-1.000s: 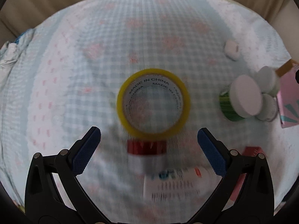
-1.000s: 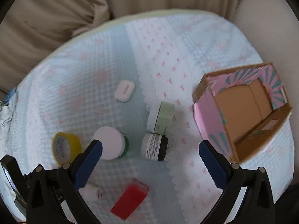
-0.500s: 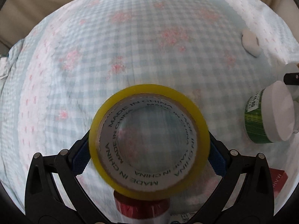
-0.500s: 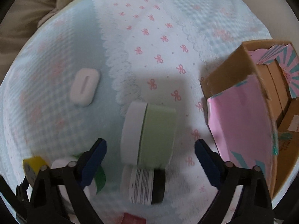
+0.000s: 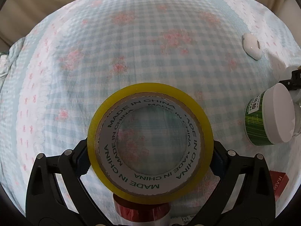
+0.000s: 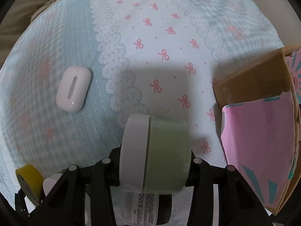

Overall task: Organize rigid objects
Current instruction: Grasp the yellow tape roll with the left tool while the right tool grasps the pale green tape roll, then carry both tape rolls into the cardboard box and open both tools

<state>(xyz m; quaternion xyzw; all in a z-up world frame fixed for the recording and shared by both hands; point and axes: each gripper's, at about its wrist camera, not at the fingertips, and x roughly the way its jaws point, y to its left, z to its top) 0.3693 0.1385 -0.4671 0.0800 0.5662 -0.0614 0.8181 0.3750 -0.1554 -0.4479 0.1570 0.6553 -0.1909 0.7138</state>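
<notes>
Pink cardboard box fills the right edge of the right wrist view, yellow tape roll sits bottom-center pinched by the left gripper, the right gripper is clamped on the pale green jar, and a white earbud case sits at left.

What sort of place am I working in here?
Probably a bedroom or living room at home: a soft quilted patchwork cover, beige cushions behind it, and personal items such as an earbud case.

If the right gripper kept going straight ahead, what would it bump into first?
Probably just the bow-print cloth. The right gripper is shut on the pale green jar; the white case and pink box sit off to the sides.
</notes>
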